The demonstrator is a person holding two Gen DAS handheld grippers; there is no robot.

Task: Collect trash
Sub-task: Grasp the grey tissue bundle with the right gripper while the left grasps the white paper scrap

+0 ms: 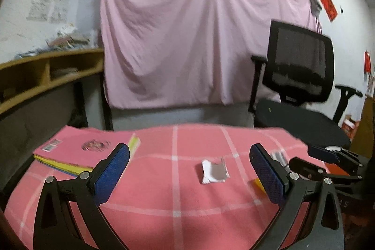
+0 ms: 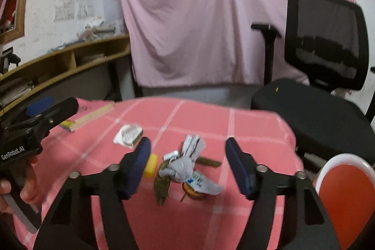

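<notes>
A torn white and silver wrapper [image 1: 214,171] lies on the pink checked tablecloth [image 1: 164,198], ahead of my open, empty left gripper [image 1: 188,159]. In the right wrist view the same wrapper [image 2: 128,132] lies further left. My right gripper [image 2: 187,156] is open and empty, with a pile of trash between and just beyond its fingers: a crumpled grey-white paper [image 2: 187,161], brown leaf-like scraps [image 2: 161,186], a small yellow piece [image 2: 150,165] and a round brown bit [image 2: 194,192]. The left gripper [image 2: 39,116] shows at the left, the right gripper [image 1: 328,158] at the right.
A pink booklet [image 1: 82,151] on a stack of coloured paper lies at the table's far left. A red bin with a white rim [image 2: 346,193] stands at the right of the table. A black office chair [image 2: 328,86] stands behind, with a wooden shelf [image 1: 46,76] at the left.
</notes>
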